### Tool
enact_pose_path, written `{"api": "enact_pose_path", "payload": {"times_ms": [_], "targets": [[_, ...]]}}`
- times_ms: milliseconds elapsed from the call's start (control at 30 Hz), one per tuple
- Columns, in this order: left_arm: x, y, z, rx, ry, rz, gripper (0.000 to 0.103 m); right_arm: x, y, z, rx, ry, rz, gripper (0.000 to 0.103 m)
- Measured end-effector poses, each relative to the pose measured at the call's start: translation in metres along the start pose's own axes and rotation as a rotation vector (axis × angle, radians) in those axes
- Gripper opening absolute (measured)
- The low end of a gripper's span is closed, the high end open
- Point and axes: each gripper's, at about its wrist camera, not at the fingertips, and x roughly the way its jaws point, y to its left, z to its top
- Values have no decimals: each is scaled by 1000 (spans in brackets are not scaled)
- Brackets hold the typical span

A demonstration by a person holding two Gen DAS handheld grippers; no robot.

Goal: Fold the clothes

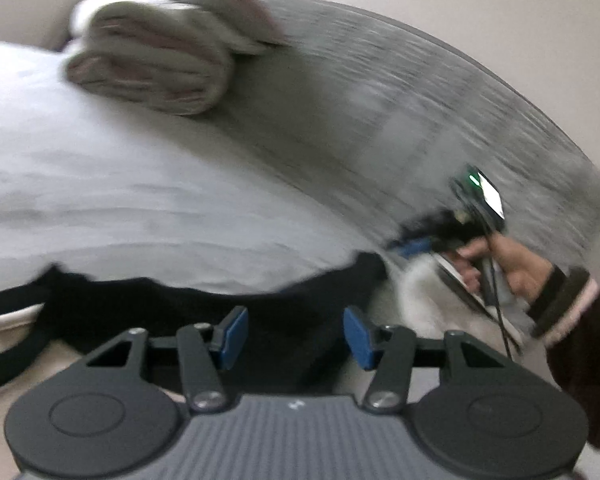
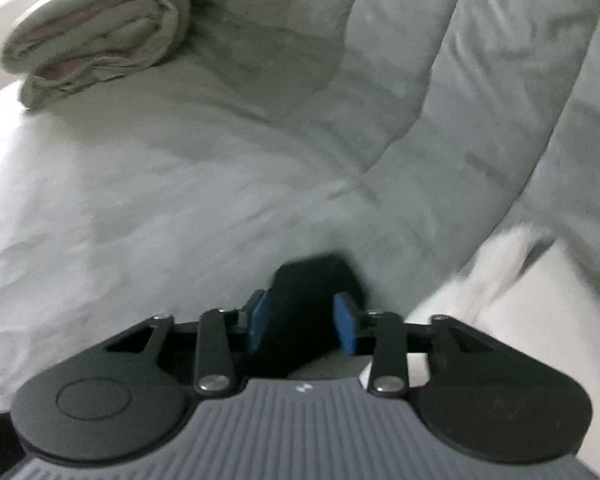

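A black garment (image 1: 203, 300) lies along the near edge of the bed (image 1: 139, 184), its long axis running left to right across the left wrist view, with a dark strap trailing off to the left. The left tongs (image 1: 295, 332) hover over it with blue pads parted wide and nothing between them. In the right wrist view, the right tongs (image 2: 304, 322) stand partly open around a corner of that black cloth (image 2: 312, 280), though whether the pads touch it cannot be told. The bed sheet is pale and smooth; a grey quilted blanket (image 2: 480, 80) lies in thick ridges to the right. A folded cream-and-pink bundle (image 2: 95, 36) rests at the far left. Only the left view shows the right hand (image 1: 512, 264) gripping its handle, cuffed in a striped sleeve.
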Motion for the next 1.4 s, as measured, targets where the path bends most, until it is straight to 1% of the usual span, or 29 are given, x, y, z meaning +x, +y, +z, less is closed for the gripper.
{"api": "enact_pose_path", "payload": {"times_ms": [100, 233, 267, 333, 367, 400, 467, 500, 567, 700, 767, 833, 867, 967, 1033, 1067, 1100, 1133, 1167, 1233, 1300, 1333, 1400], "targets": [[9, -18, -4, 83, 39, -51, 44, -6, 0, -21, 32, -1, 21, 32], [31, -42, -12, 174, 110, -44, 42, -3, -5, -35, 115, -28, 48, 31], [36, -48, -14, 196, 129, -41, 42, 0, -8, -37, 145, -32, 58, 27], [48, -60, -19, 242, 165, -35, 42, 8, -13, -40, 216, -31, 87, 25], [53, -66, -21, 264, 183, -33, 40, 12, -15, -42, 258, -26, 102, 22], [59, -72, -23, 287, 202, -30, 37, 18, -16, -46, 287, -23, 102, 22], [78, -82, -28, 335, 250, 13, 33, 26, -16, -53, 323, -26, 73, 22], [86, -86, -31, 358, 264, 43, 33, 30, -16, -57, 335, -36, 58, 22], [100, -93, -36, 400, 278, 110, 33, 36, -17, -63, 358, -67, 38, 17], [122, -104, -41, 464, 272, 186, 31, 42, -22, -70, 399, -175, 94, 17], [132, -111, -42, 516, 277, 210, 31, 45, -19, -74, 382, -220, 100, 17], [139, -115, -40, 539, 275, 237, 31, 45, -14, -78, 355, -265, 86, 16], [142, -116, -37, 544, 271, 258, 29, 44, -12, -79, 344, -283, 76, 14], [151, -119, -33, 558, 267, 298, 28, 44, -12, -79, 359, -306, 60, 1], [156, -120, -33, 568, 276, 306, 24, 43, -14, -78, 364, -312, 49, 1], [157, -122, -34, 574, 282, 307, 13, 42, -13, -77, 351, -315, 41, 1], [159, -123, -34, 580, 287, 309, 4, 42, -12, -76, 332, -320, 32, 1], [160, -124, -32, 569, 289, 303, 1, 41, -10, -74, 308, -332, 15, 1], [160, -125, -30, 553, 290, 293, 1, 39, -8, -73, 283, -348, -6, 1], [160, -120, -26, 483, 316, 243, 1, 34, -2, -69, 215, -376, -63, 1], [159, -114, -23, 407, 344, 189, 1, 31, 4, -64, 125, -394, -138, 1], [159, -112, -22, 369, 358, 162, 1, 31, 8, -63, 72, -397, -190, 1], [158, -106, -19, 294, 386, 108, 1, 37, 17, -60, -47, -353, -288, 1]]}}
